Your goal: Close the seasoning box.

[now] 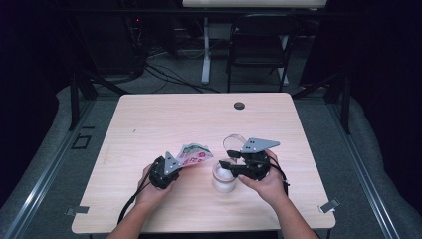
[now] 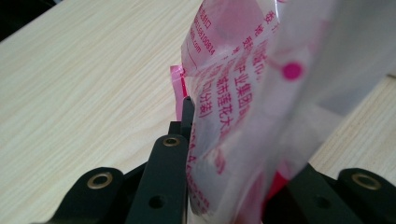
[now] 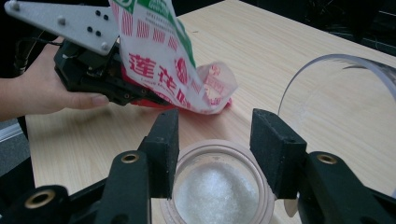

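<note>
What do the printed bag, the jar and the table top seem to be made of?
Bag: thin glossy plastic film, crinkled, translucent, with red and green print.
Jar: clear plastic or glass, smooth; white grains show through. Which, I cannot tell.
Table top: pale wood-grain, matte, probably laminate.

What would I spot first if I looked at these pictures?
Probably the bright pink-and-green printed bag, pinched in the left gripper just above the table. Next comes the jar of white grains beside it, with the right gripper open around its rim.
</note>
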Motion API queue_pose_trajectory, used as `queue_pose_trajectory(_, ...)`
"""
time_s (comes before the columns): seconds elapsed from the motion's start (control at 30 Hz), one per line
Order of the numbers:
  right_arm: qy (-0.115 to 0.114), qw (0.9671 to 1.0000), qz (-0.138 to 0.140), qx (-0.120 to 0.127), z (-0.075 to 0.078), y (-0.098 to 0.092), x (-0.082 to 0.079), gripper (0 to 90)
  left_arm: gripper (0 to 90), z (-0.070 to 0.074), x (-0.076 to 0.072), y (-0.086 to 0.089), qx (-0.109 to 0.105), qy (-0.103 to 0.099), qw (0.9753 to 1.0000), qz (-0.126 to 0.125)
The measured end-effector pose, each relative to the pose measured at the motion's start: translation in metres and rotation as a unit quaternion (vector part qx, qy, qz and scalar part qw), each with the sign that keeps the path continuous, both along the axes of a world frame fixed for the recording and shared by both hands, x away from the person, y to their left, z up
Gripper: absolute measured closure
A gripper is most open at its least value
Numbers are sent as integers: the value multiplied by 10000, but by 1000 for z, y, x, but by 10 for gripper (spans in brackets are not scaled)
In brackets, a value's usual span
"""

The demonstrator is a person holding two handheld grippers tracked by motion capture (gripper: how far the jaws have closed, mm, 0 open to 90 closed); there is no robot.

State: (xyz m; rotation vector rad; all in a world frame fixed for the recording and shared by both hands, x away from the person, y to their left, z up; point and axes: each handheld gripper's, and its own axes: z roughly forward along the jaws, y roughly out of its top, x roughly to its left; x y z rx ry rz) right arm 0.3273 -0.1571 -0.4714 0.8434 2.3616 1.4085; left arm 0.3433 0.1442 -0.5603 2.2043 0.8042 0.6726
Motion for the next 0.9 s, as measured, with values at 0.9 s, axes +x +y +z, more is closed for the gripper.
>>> queue_pose_trajectory(0.9, 2, 10000, -39, -11, -1, 0, 1, 520, 800, 20, 13, 73, -1159, 52, 9815, 1522)
